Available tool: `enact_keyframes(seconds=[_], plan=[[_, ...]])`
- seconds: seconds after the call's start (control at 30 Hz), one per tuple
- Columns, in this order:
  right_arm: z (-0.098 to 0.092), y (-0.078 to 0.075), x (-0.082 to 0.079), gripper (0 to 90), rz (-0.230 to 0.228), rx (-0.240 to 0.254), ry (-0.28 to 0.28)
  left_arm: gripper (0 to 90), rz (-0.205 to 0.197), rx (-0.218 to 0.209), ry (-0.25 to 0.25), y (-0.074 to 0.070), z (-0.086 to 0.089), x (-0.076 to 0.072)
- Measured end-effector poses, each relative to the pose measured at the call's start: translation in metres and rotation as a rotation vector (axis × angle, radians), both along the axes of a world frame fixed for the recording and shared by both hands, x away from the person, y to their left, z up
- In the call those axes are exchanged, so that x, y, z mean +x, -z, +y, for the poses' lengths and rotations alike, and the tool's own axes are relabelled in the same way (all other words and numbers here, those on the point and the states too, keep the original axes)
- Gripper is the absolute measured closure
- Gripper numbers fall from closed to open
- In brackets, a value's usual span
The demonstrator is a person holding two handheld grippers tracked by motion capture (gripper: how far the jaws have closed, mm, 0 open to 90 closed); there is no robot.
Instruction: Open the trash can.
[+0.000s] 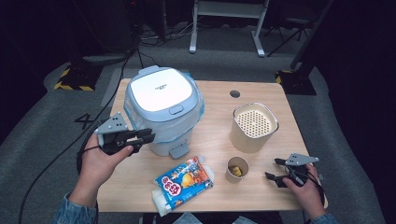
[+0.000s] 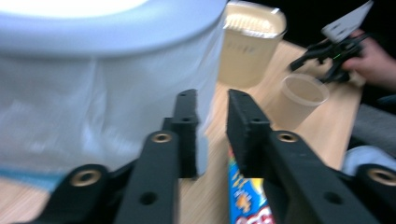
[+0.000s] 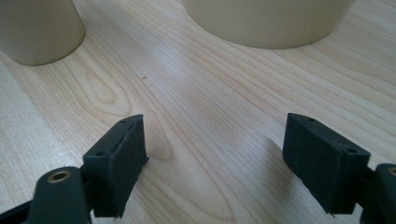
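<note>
While the lid (image 1: 160, 88) is down, bin (image 1: 161, 109): it stands at the far left of the surface (image 1: 219, 119), closed, with its liner bunched under the rim and the pedal (image 1: 179, 151) facing the person.
Left gripper (image 1: 150, 136): it is held in the air just beside the bin's front left wall, pointing across it; its own view puts the bin wall close on one side.
Left jaws: a narrow gap stands between them, with nothing in it and nothing gripped (the pads press on no thing).
Right gripper (image 1: 272, 168): it rests low at the right edge of the surface, near the cup (image 1: 237, 169) and well apart from the bin.
Right jaws: they are spread wide and empty, with bare wood between them in their own view.
Packet (image 1: 184, 182): it lies flat at the near edge, in front of the bin, untouched by either gripper.
Cup: it stands upright between the packet and the right gripper, with a yellow scrap inside (what it is I cannot tell).
Container (image 1: 253, 127): it stands upright behind the cup under a perforated top.
Done: nothing that shows; no thing is in the bin's mouth, since that is shut.
Left: by my judgement nearly all of it, namely opening the lid, picking up the packet and dropping it in.
Progress: I judge this the very start.
</note>
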State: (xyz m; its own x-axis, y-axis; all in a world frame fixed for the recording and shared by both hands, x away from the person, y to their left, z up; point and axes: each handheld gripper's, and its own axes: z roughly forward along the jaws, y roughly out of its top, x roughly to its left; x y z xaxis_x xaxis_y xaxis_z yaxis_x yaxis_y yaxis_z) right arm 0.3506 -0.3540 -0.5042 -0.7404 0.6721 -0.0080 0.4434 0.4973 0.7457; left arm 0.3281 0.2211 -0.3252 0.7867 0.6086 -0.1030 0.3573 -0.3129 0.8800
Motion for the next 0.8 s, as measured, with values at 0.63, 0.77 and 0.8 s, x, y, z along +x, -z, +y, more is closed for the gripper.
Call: enact_keyframes(seconds=[0.63,0.77,0.8], plan=[[0.0,0.0,0.0,21.7,0.002,0.001,0.001,90.0,-0.095,-0.127,-0.026,-0.041,-0.028,0.018],[0.0,0.0,0.0,21.6,0.001,-0.001,0.001,90.0,-0.116,-0.121,-0.039,-0.041,-0.037,0.028],[0.0,0.0,0.0,21.6,0.0,0.0,0.0,90.0,-0.113,-0.119,-0.041,-0.041,-0.039,0.03]])
